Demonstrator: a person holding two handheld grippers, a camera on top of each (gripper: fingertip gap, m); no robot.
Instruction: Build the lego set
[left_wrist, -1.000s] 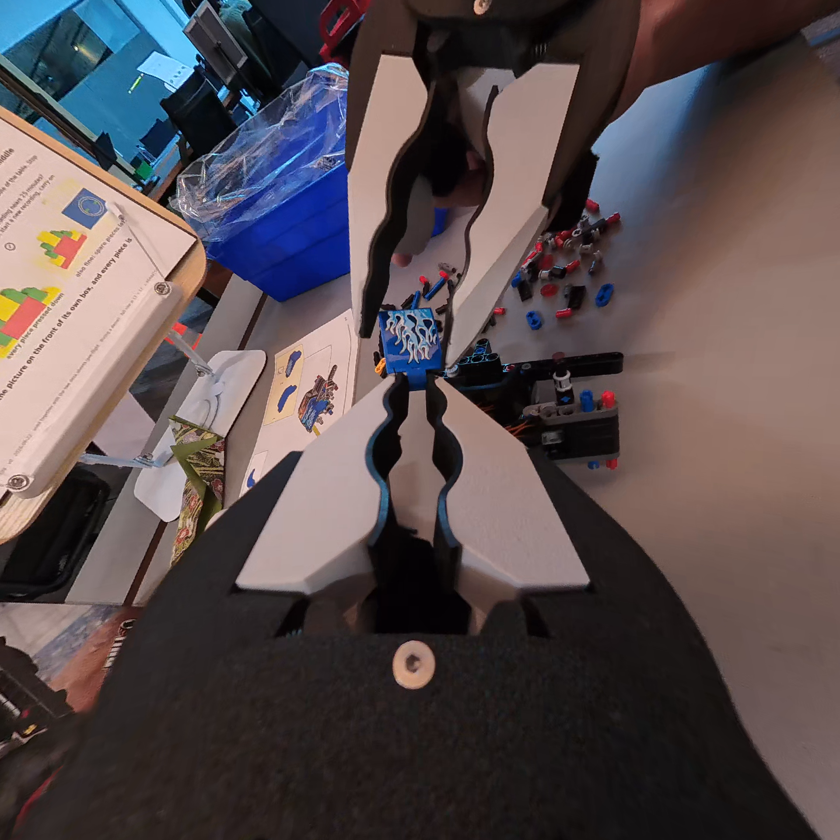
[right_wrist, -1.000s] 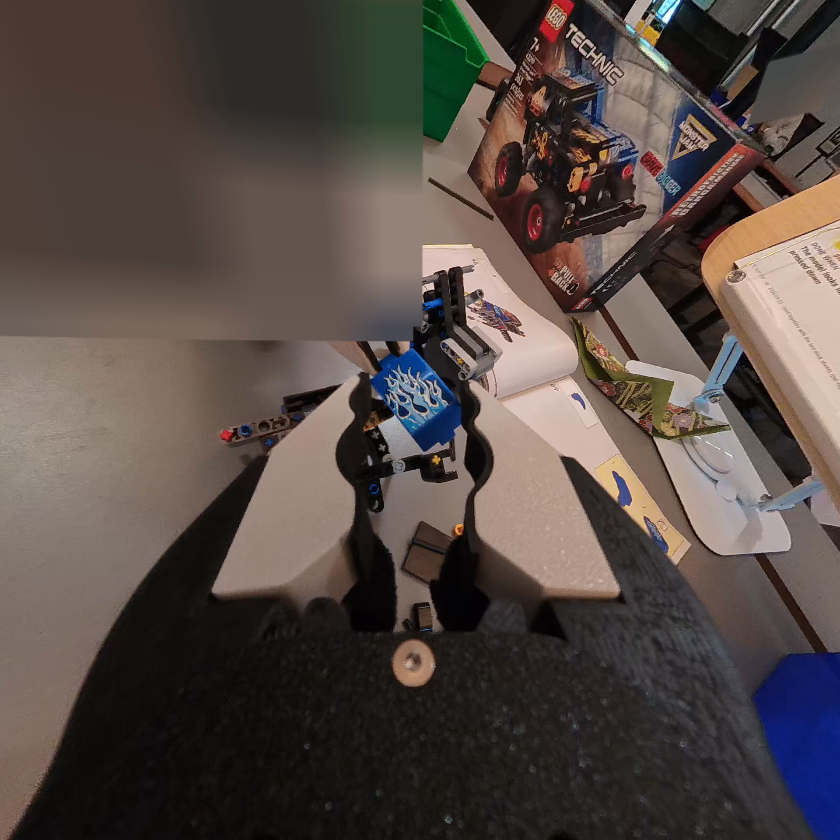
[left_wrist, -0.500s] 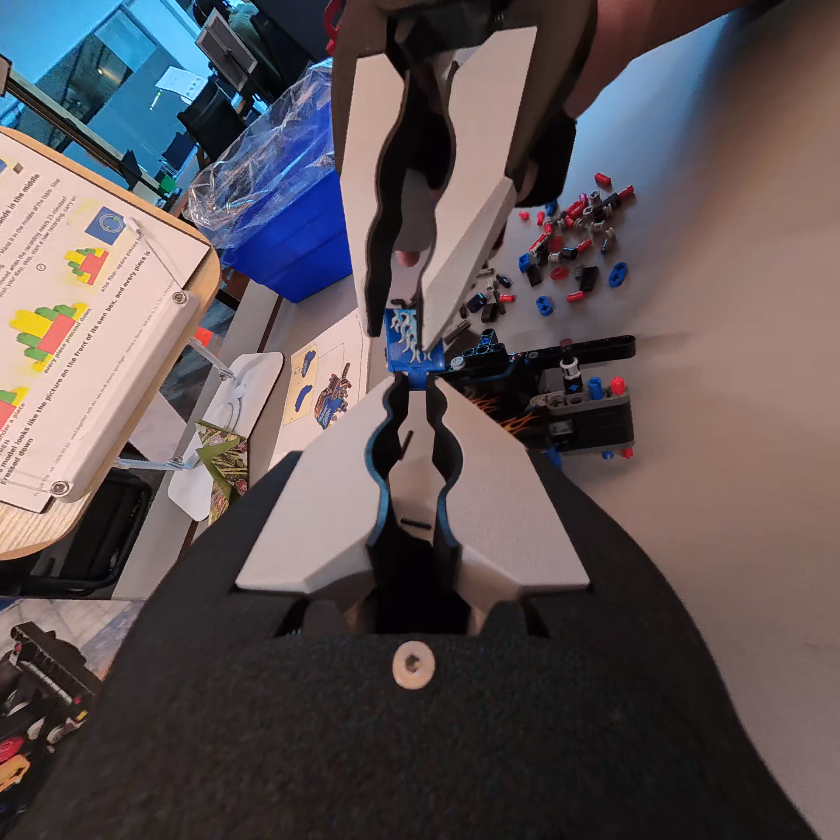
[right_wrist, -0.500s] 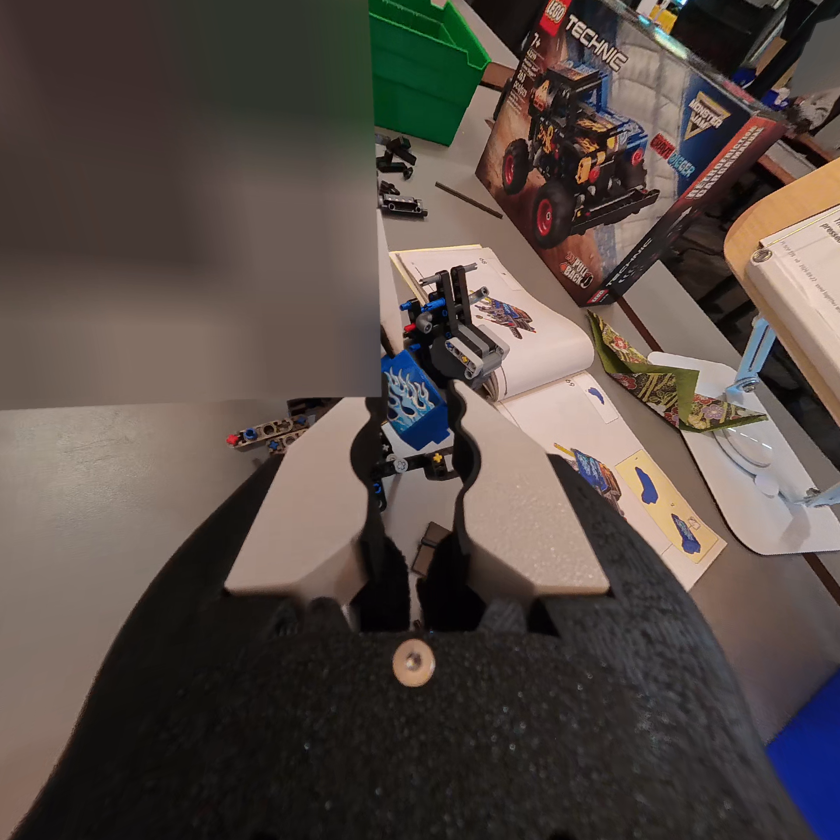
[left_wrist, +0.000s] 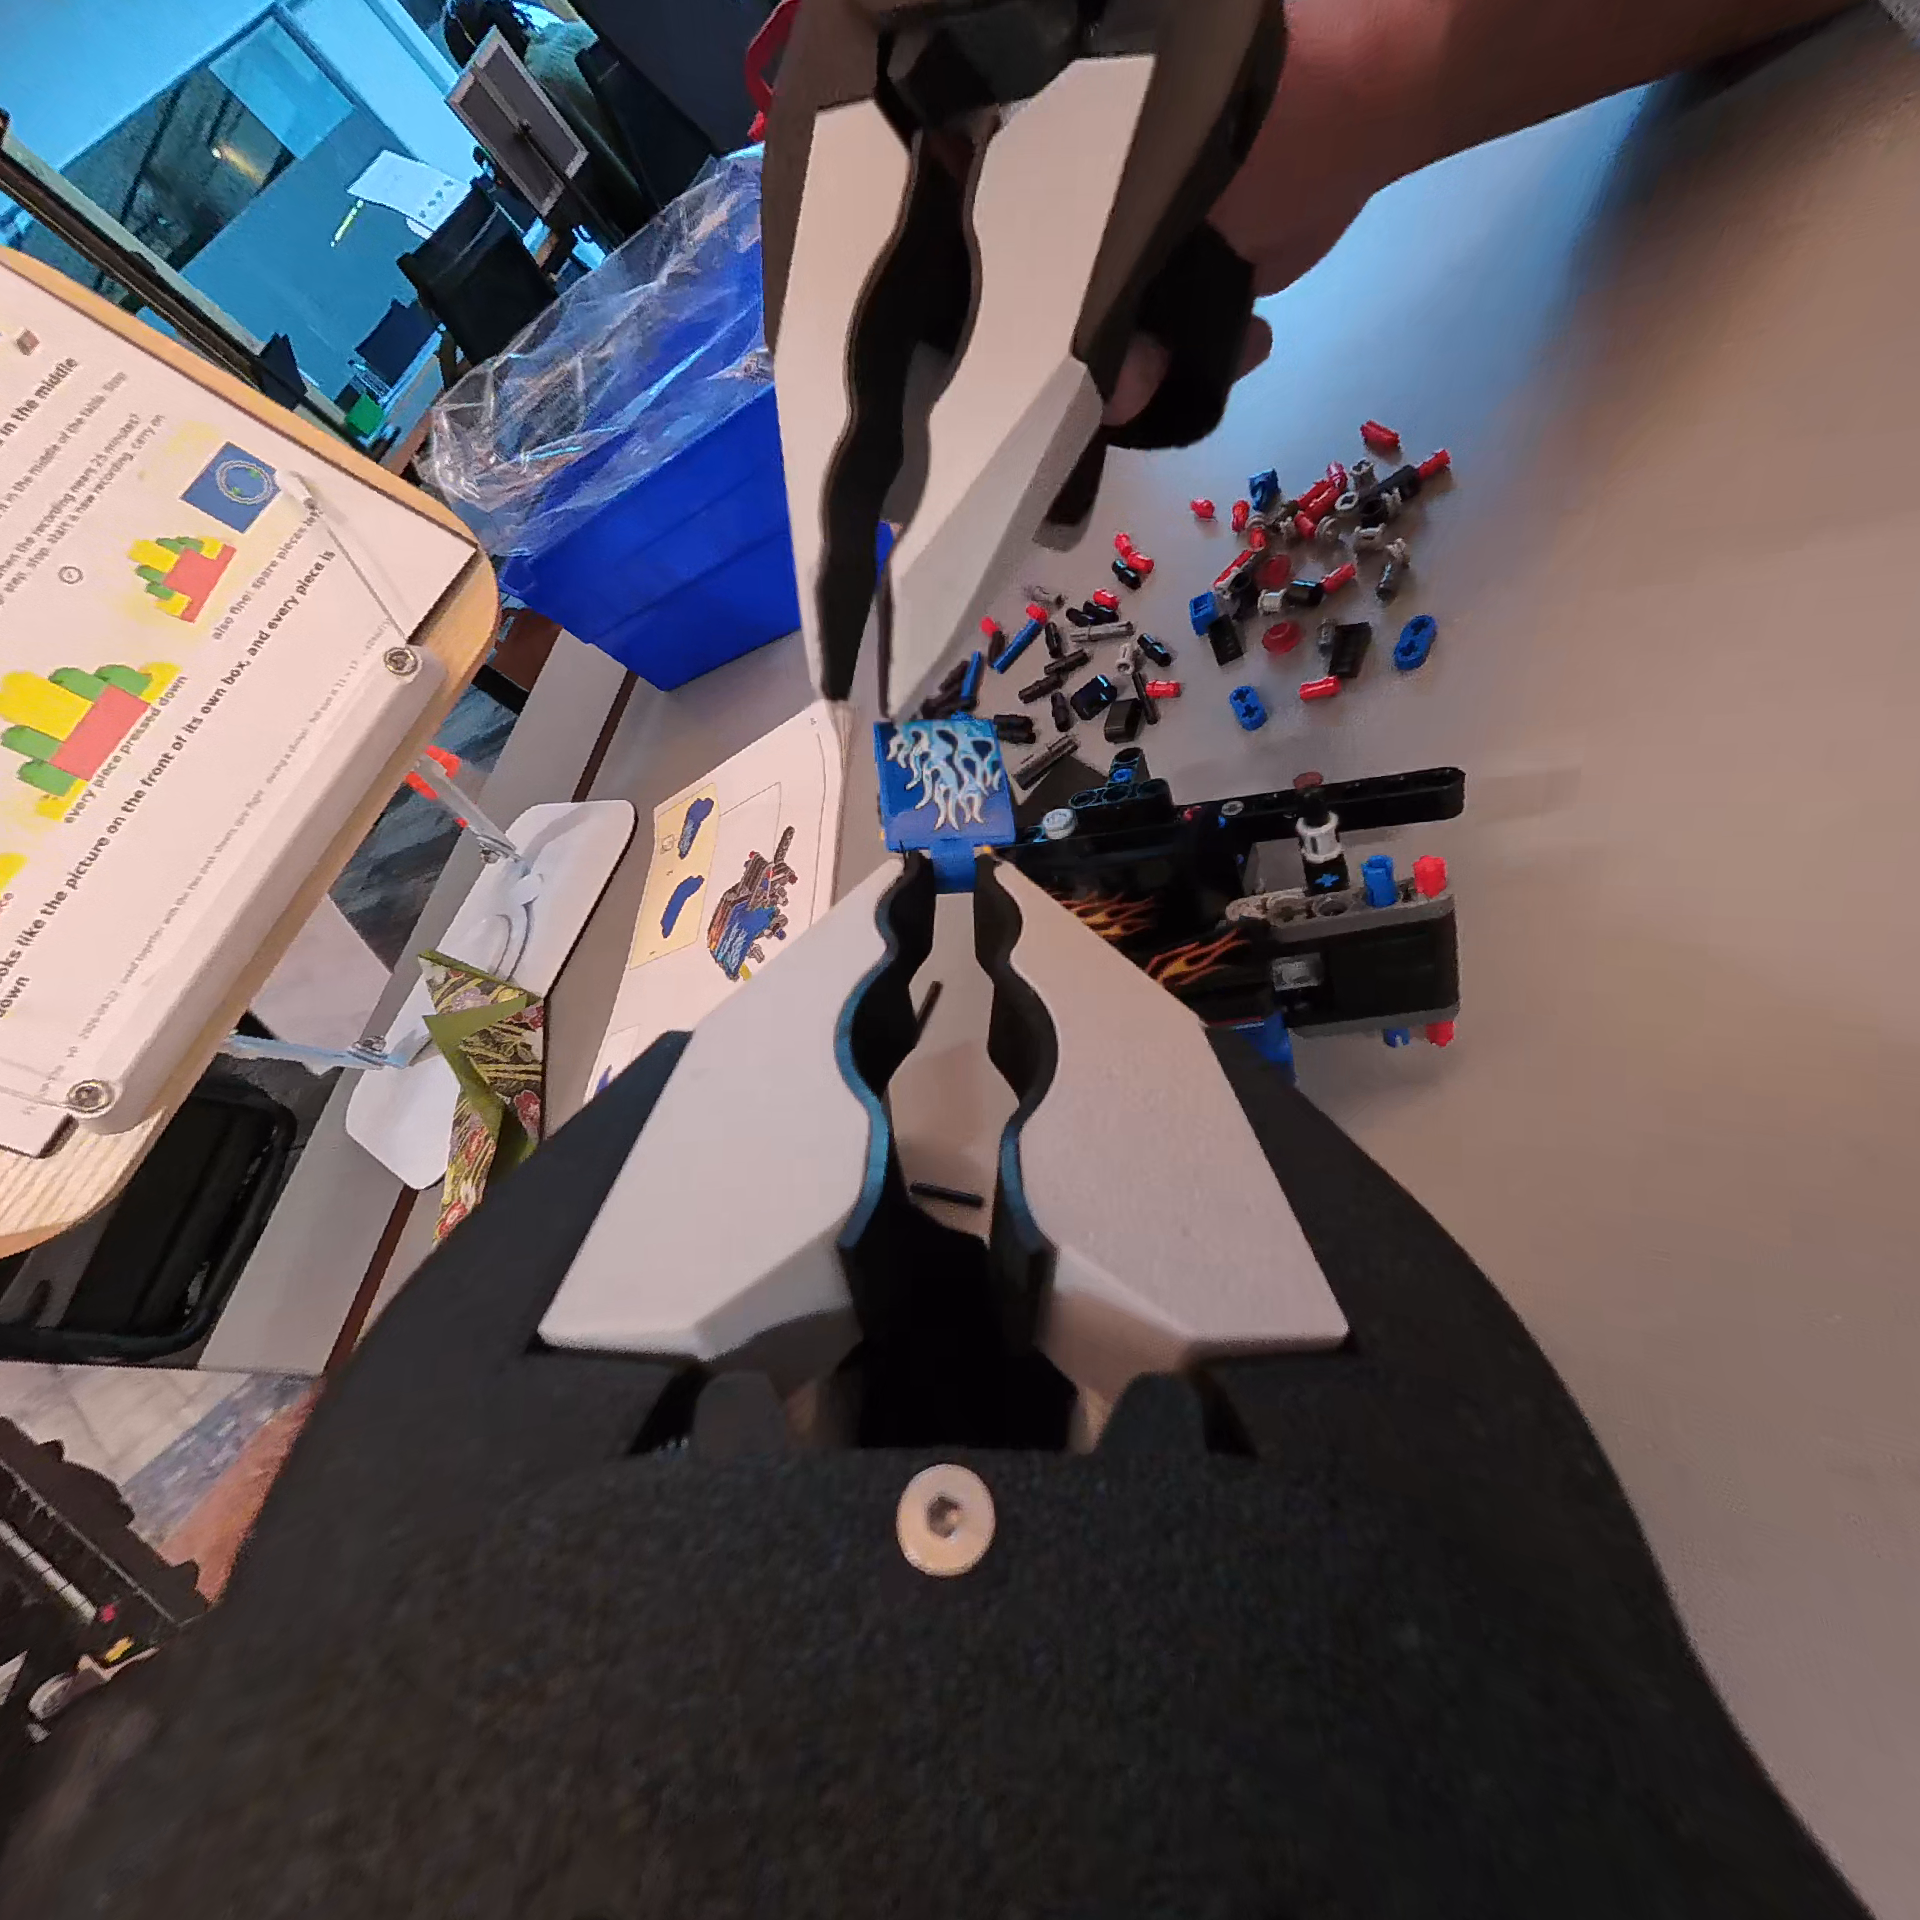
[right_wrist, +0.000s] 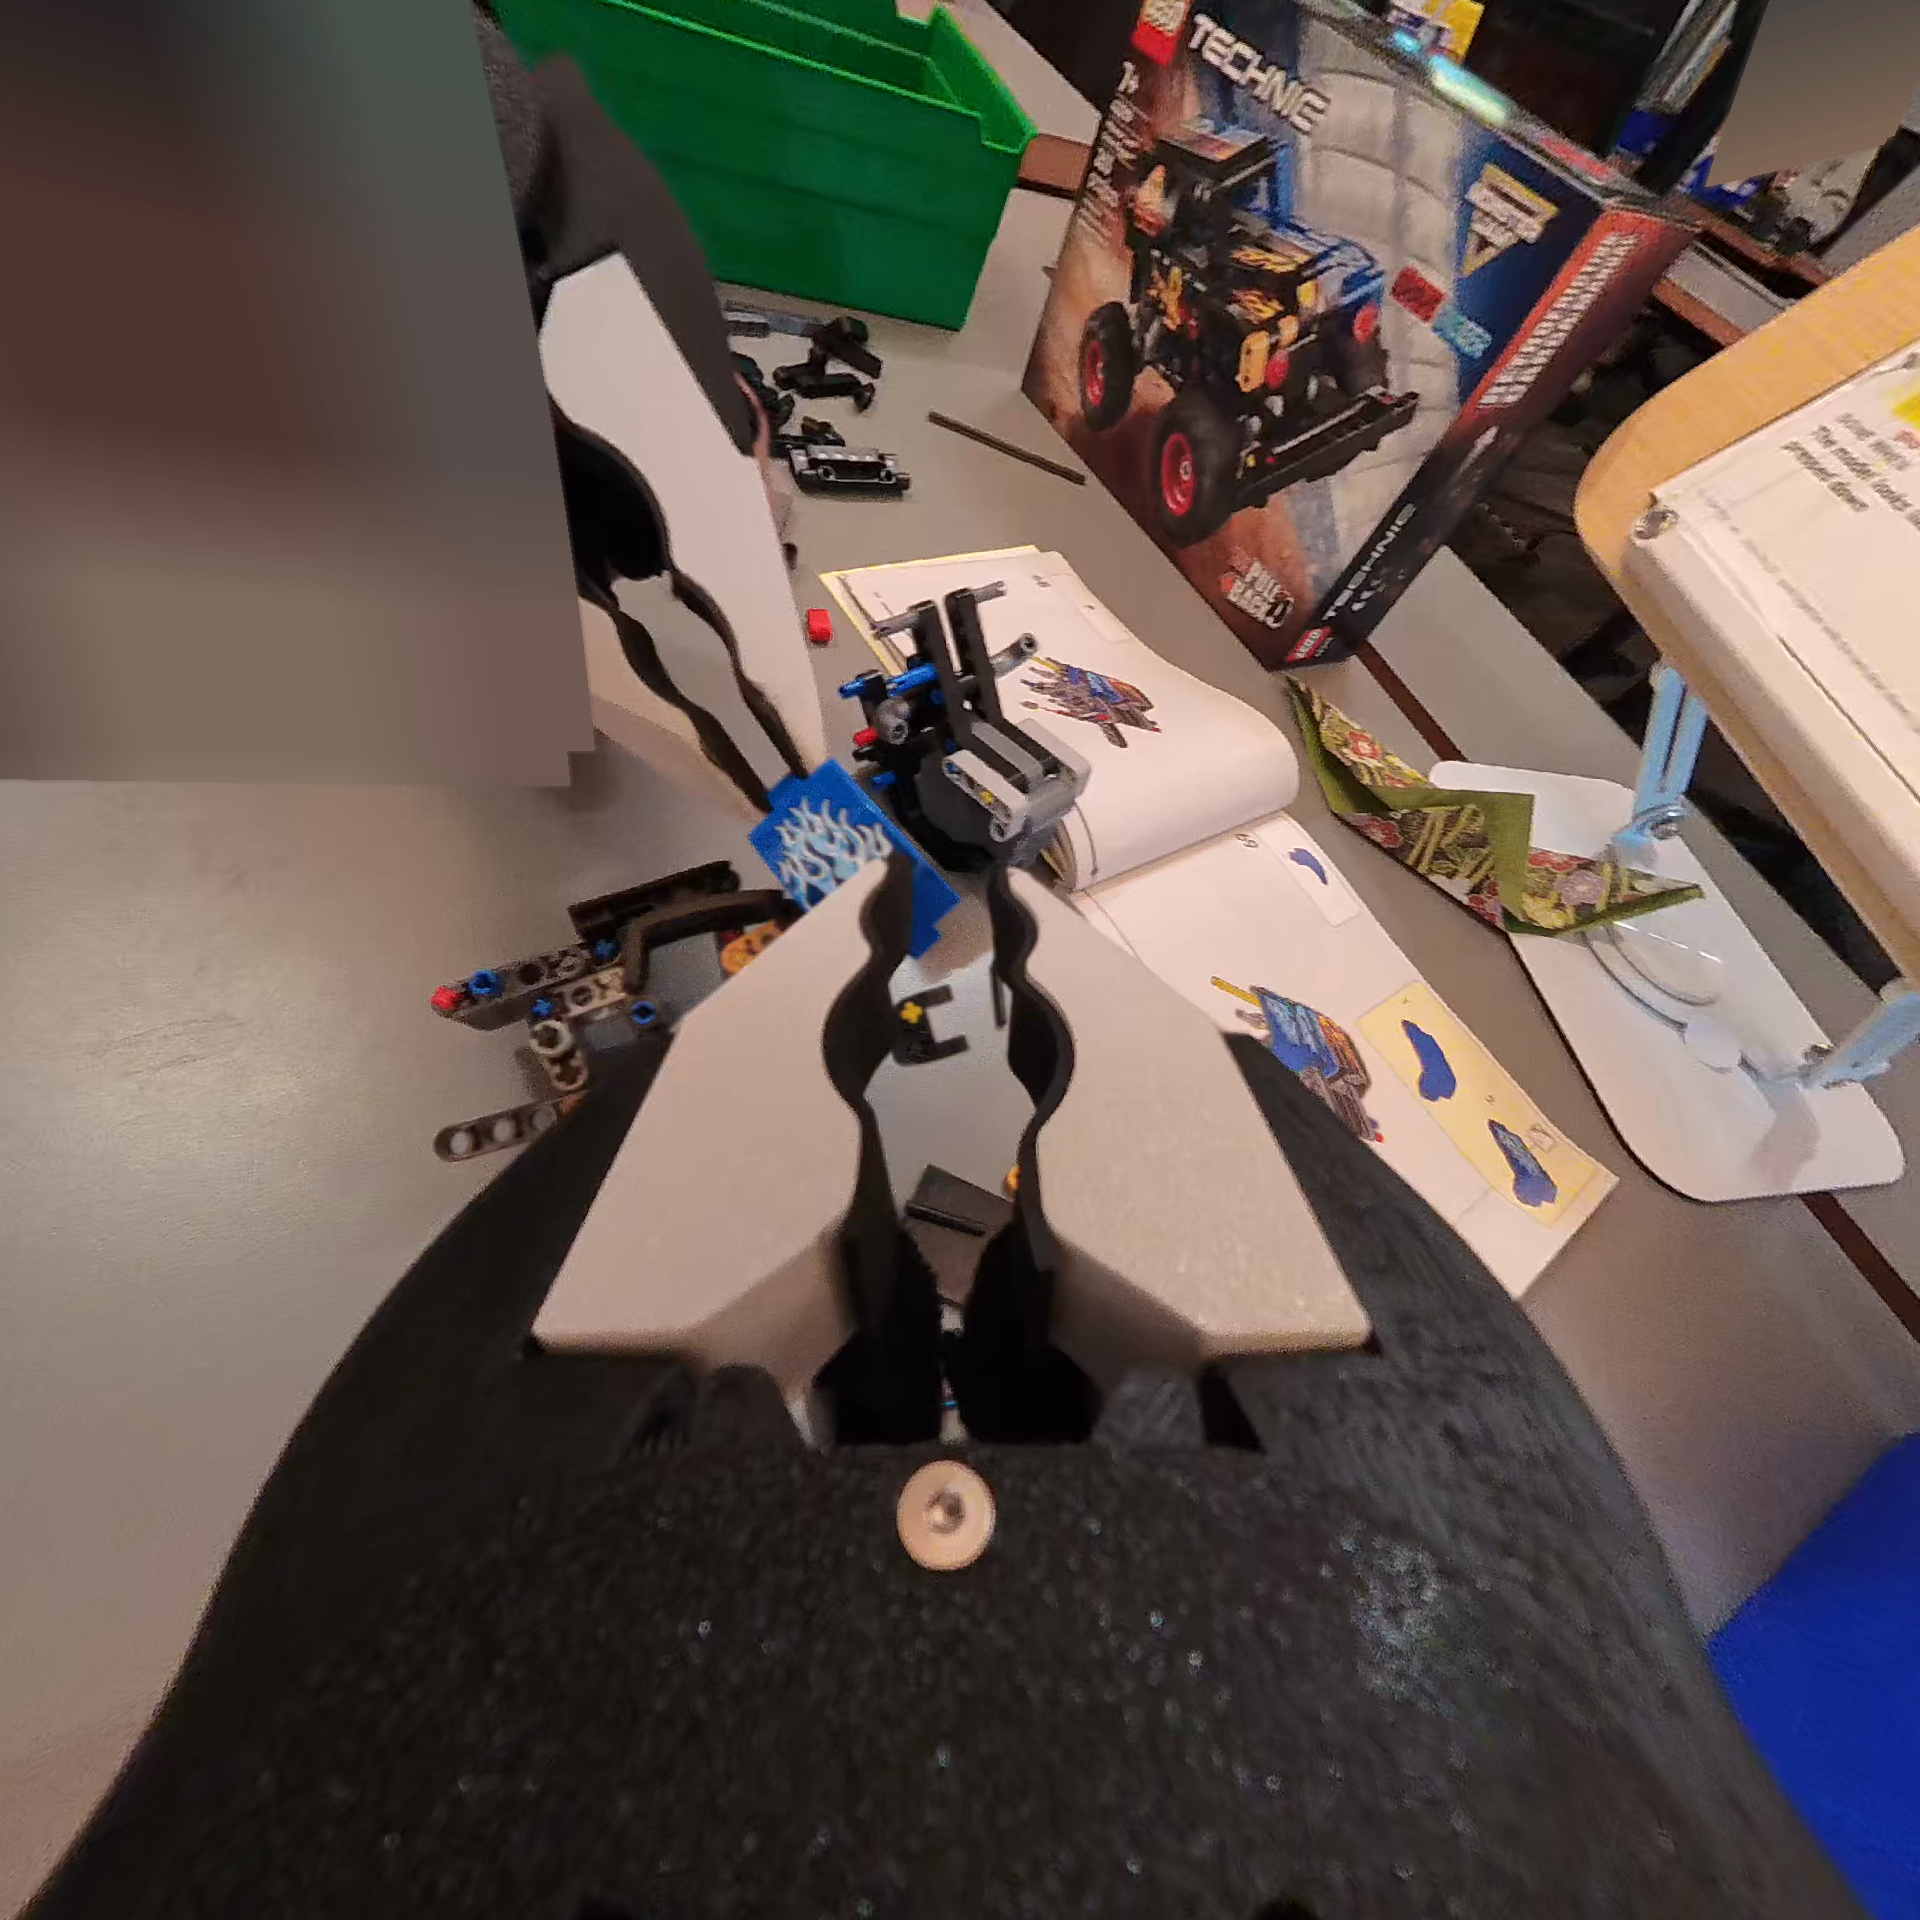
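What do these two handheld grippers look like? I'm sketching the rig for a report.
Both match. The left gripper and right gripper each have a rough black body with one silver screw in the middle, and two pale grey wedge-shaped fingers lined with wavy black pads. No cables show.

Left gripper: jaws nearly closed, tips pinching the near edge of a blue panel; fingers pointing away over the table. Seen in the right wrist view as a pair of grey fingers coming in from the far left, tips at the panel's far corner.

Right gripper: jaws narrowly parted, nothing between them; left fingertip just in front of the panel. In the left wrist view it comes down from the far side, tips just above the panel, a hand around its grip.
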